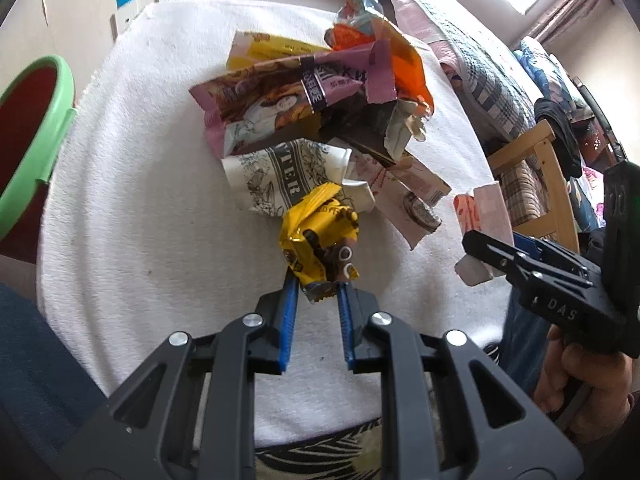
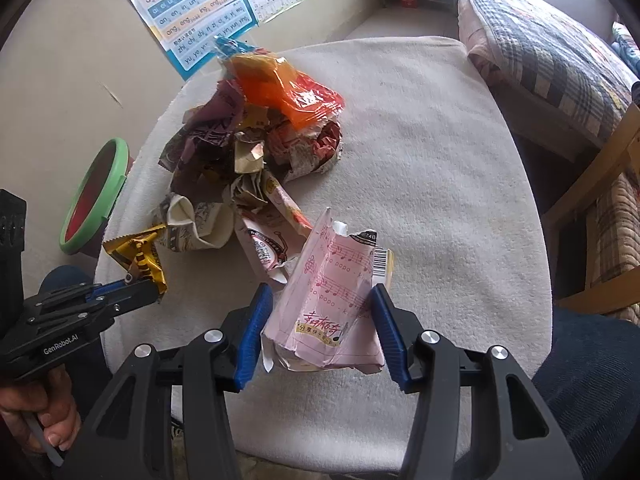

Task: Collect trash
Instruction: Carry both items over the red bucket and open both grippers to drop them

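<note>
Wrapper pile (image 2: 256, 140) beside green bin (image 2: 94, 196)

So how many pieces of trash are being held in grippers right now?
2. The yellow wrapper is pinched in the left gripper; the pink music-note carton sits between the right gripper fingers. The rest lies in the pile.

The left hand-held gripper (image 2: 132, 280) has "GenRobot.AI" on its side, and the right hand-held gripper (image 1: 492, 252) shows "DAS". The pink wrapper (image 2: 332, 304) reads "popo", the white wrapper (image 1: 288, 180) shows "TER". The wall poster (image 2: 192, 12) lists sounds like "an en in un" and "ang eng ing ong".
</note>
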The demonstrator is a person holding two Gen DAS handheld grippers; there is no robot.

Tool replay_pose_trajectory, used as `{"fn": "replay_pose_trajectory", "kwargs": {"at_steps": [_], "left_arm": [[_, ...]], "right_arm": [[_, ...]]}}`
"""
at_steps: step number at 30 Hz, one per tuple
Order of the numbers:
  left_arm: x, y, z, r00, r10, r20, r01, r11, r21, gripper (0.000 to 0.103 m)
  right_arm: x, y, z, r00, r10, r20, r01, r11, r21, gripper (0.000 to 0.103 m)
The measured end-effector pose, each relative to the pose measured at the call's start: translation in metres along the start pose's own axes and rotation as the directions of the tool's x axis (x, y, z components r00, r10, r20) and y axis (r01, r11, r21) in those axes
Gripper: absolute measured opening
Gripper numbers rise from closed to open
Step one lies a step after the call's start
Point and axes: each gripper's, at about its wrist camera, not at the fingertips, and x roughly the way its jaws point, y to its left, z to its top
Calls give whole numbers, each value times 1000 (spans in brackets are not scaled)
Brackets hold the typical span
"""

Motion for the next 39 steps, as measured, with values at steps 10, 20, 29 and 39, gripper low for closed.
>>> {"fn": "replay_pose_trajectory", "kwargs": {"at_steps": [10, 20, 29, 39], "left_arm": [[-20, 14, 4, 998, 28, 49, -27, 1000, -11, 19], [-47, 55, 13, 992, 59, 116, -48, 994, -96, 19], [-78, 102, 19, 978, 96, 184, -60, 980, -188, 19], [-114, 151, 22, 961, 139, 239, -78, 965, -249, 19]], "right_arm": [[-13, 20, 5, 999, 15, 40, -13, 999, -37, 50], [-19, 60, 22, 997, 48, 68, -39, 992, -124, 50], [-17, 99, 37, 994, 88, 71, -73, 977, -199, 50], [-12, 156, 59, 988, 133, 75, -106, 952, -289, 50]]}}
